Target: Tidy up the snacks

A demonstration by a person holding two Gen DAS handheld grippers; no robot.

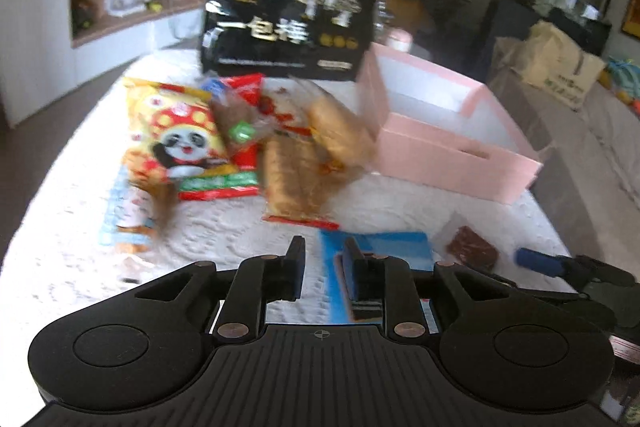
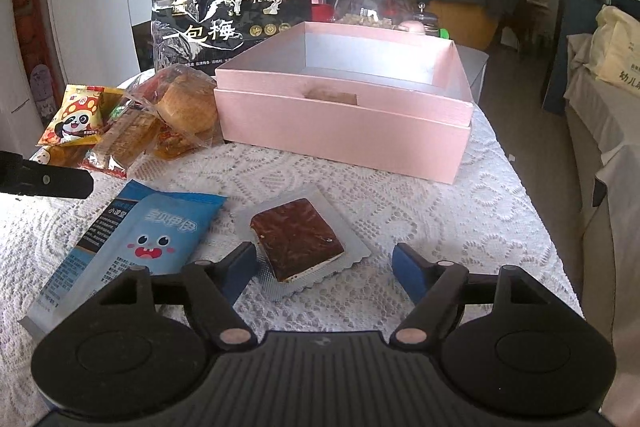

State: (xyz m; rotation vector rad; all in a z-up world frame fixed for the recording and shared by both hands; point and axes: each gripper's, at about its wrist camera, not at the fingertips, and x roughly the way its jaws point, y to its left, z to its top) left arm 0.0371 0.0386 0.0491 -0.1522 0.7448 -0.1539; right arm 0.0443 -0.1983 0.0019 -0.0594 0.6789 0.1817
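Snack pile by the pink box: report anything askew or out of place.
The pile is jumbled, its packets overlapping at angles. A blue packet and a brown cake lie apart from it, nearer the camera. Nothing looks spilled or torn.

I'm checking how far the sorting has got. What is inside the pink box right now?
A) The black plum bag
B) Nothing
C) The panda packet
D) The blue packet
B: the pink box shows only its bare inner floor, with every snack outside it.
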